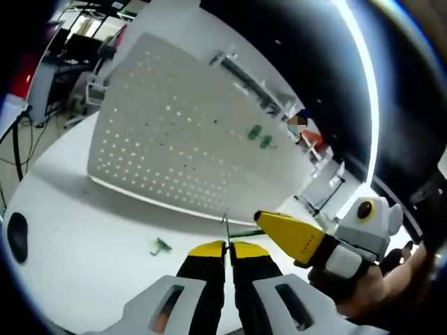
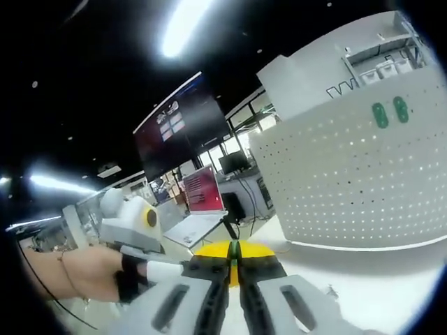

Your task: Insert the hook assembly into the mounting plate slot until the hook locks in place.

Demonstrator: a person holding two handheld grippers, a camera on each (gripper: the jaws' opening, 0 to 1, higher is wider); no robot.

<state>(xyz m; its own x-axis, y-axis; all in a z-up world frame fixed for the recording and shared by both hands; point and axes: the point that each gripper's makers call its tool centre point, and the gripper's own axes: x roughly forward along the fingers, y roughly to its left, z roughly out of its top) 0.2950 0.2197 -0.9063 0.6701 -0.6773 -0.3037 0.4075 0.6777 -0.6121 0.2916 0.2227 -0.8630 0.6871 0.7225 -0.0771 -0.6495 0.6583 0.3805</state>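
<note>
In the left gripper view my left gripper [image 1: 227, 246] is shut on a thin green hook piece [image 1: 225, 229] that sticks up from its yellow tips. The right gripper [image 1: 269, 222] comes in from the right and meets a green rod [image 1: 244, 233] beside that piece. The white perforated mounting plate [image 1: 174, 139] stands upright behind, with two green pegs [image 1: 260, 137] on it. In the right gripper view my right gripper [image 2: 234, 252] is shut on a sliver of green hook [image 2: 235, 246]. The plate [image 2: 349, 174] stands to the right with the green pegs [image 2: 389, 112] near its top.
A loose green hook [image 1: 160, 246] lies on the white table [image 1: 84, 244] left of my jaws. A person's hand [image 2: 84, 276] holds the left gripper [image 2: 136, 223]. A laptop [image 2: 199, 209] and a large dark screen [image 2: 185, 125] stand behind.
</note>
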